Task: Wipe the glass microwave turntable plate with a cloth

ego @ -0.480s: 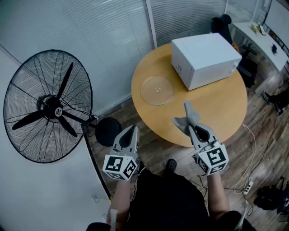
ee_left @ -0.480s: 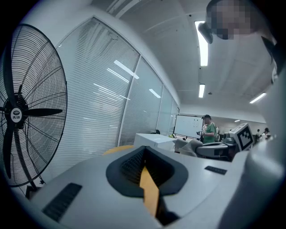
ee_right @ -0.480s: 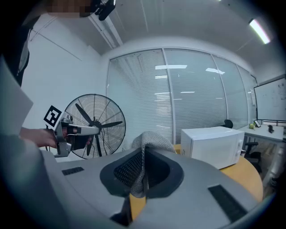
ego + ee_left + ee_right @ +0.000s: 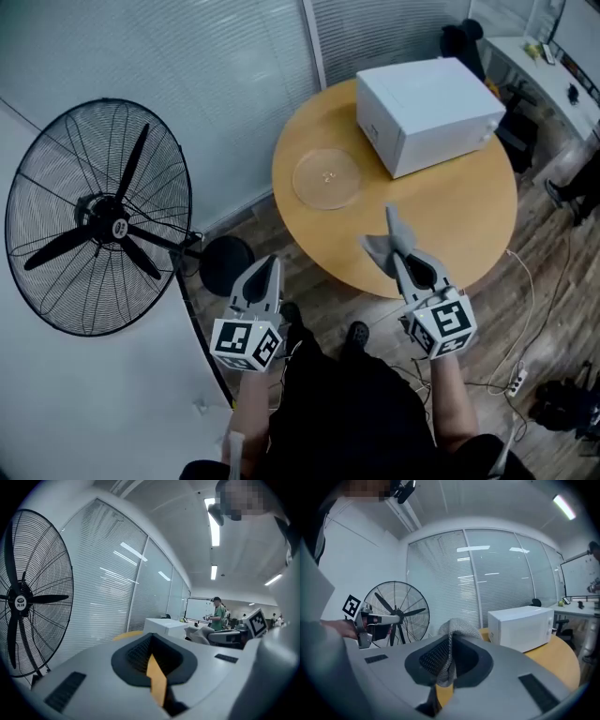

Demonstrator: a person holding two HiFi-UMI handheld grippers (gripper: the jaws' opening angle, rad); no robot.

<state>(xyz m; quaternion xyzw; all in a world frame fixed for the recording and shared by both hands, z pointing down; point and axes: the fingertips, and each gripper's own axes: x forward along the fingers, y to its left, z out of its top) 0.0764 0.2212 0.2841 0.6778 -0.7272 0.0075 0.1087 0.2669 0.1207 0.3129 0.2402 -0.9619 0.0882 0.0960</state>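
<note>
Hardly anything has shifted in half a second. Both grippers hold almost the same places, and a second shoe (image 4: 291, 312) now shows beside the first shoe (image 4: 357, 333) on the wooden floor (image 4: 553, 309).

Seen from the head, the left gripper (image 4: 270, 262) hangs off the table's near edge, above the fan base (image 4: 225, 267). The right gripper (image 4: 398, 258) reaches just over the round wooden table (image 4: 459, 225). Only this view shows the glass turntable plate (image 4: 326, 178). It lies flat on the table's left part, beside the white microwave (image 4: 427, 112) and well apart from both grippers.

The left gripper view shows its jaws pressed together with nothing between them. It also takes in a distant person in a green top (image 4: 216, 616) and a whiteboard (image 4: 197, 610), which the head view lacks.

The right gripper view shows its jaws clamped on the grey cloth (image 4: 389, 239). A fold bulges above the pads and a tail hangs below them, detail that the head view gives only as a limp peak past the jaw tips. That same view catches the left gripper side-on in front of the black pedestal fan (image 4: 98, 220), with the microwave on the table to the right.
</note>
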